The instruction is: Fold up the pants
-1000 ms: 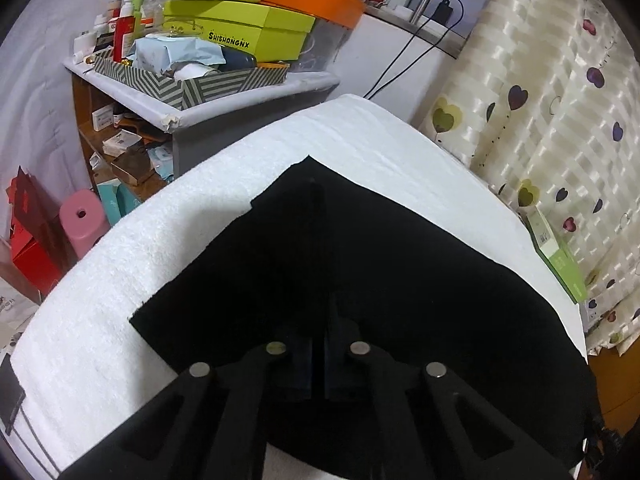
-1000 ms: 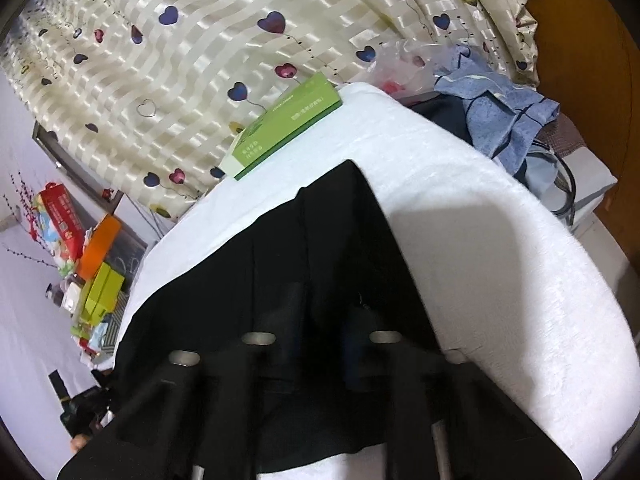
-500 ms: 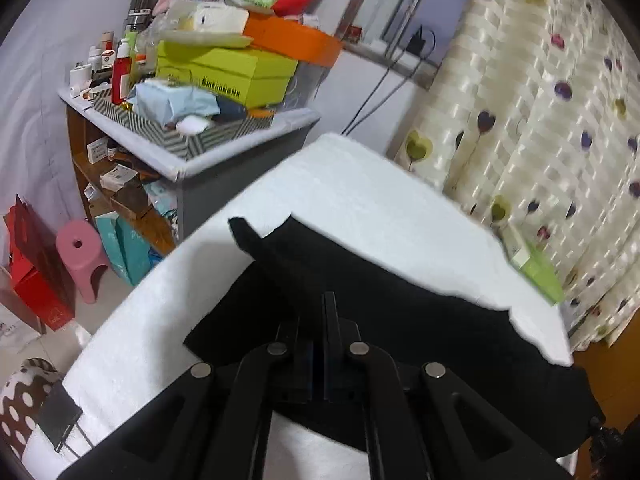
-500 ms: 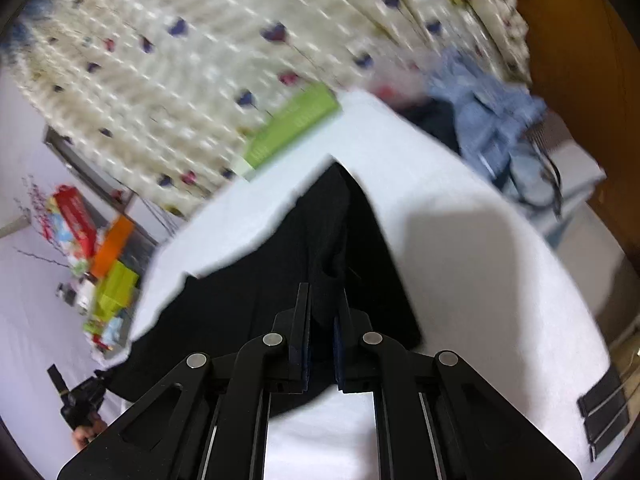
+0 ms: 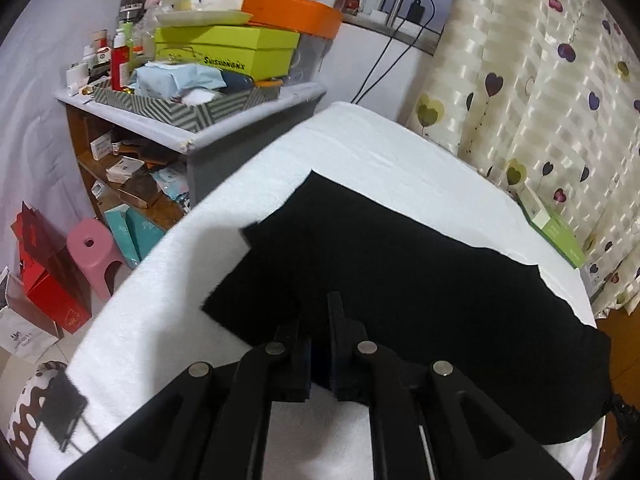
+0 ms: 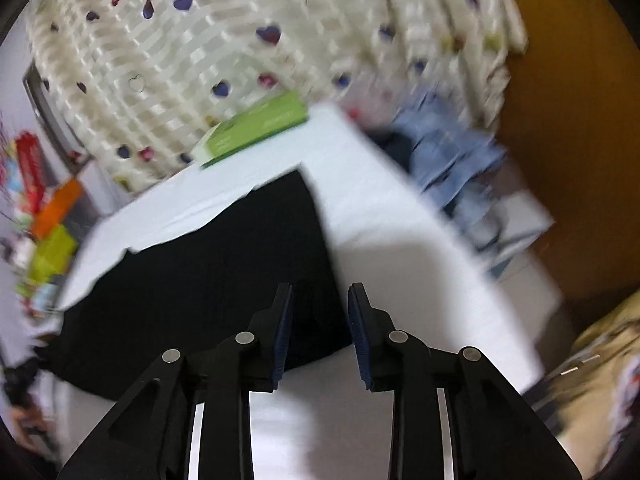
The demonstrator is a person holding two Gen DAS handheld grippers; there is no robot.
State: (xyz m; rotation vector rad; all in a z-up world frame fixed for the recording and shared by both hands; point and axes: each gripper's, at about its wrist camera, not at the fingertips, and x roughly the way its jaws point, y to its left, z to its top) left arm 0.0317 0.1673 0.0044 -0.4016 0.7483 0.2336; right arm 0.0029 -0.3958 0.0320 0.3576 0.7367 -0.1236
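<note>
While the black pants point(image 5: 400, 288) lie folded on the white bench point(image 5: 360, 152) ahead of both jaws, the right gripper point(image 6: 320, 308) gapes empty; the left gripper point(image 5: 318, 320) seems nearly closed, possibly pinching the hem, so smooth before regripping.

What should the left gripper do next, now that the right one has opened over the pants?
Probably open the left gripper too and draw it back. Its jaws stand nearly together at the near edge of the black pants, which lie flat and folded on the white cover, while the right gripper is open and empty, so this fold looks laid.
</note>
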